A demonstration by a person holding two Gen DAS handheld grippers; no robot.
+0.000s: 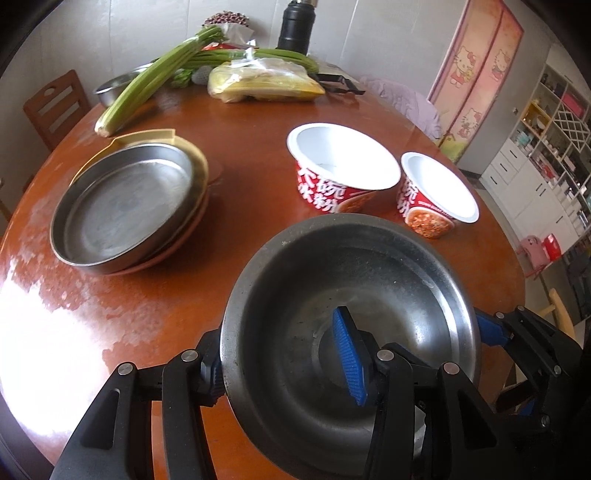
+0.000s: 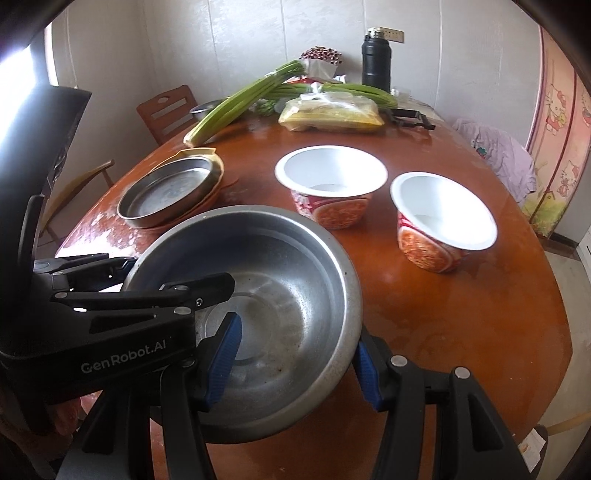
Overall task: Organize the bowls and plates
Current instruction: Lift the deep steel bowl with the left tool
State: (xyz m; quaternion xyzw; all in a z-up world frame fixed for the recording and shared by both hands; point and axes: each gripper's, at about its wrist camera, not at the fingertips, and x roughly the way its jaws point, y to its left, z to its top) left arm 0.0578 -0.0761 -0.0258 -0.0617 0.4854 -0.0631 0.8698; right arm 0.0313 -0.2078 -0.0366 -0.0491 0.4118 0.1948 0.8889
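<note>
A steel bowl (image 1: pixel 332 288) hangs tilted over the near edge of the round brown table (image 1: pixel 240 177), held from both sides. My left gripper (image 1: pixel 282 369) is shut on its left wall, one blue pad inside and one finger outside. My right gripper (image 2: pixel 295 369) is shut on the bowl (image 2: pixel 288 295) at its right wall; its outer finger shows in the left wrist view (image 1: pixel 491 328). A flat steel plate (image 1: pixel 125 206) lies on a yellow plate (image 1: pixel 199 162) and a brown one at the left. Two empty red-and-white paper bowls, a larger (image 1: pixel 343 158) and a smaller (image 1: pixel 439 184), stand at the right.
At the far side lie celery stalks (image 1: pixel 147 85), a clear bag of yellow food (image 1: pixel 266 83), black tongs (image 1: pixel 340 83), a black flask (image 1: pixel 295 26) and a steel basin (image 1: pixel 110 86). A wooden chair (image 1: pixel 55 107) stands to the left. White shelves (image 1: pixel 546 155) line the right wall.
</note>
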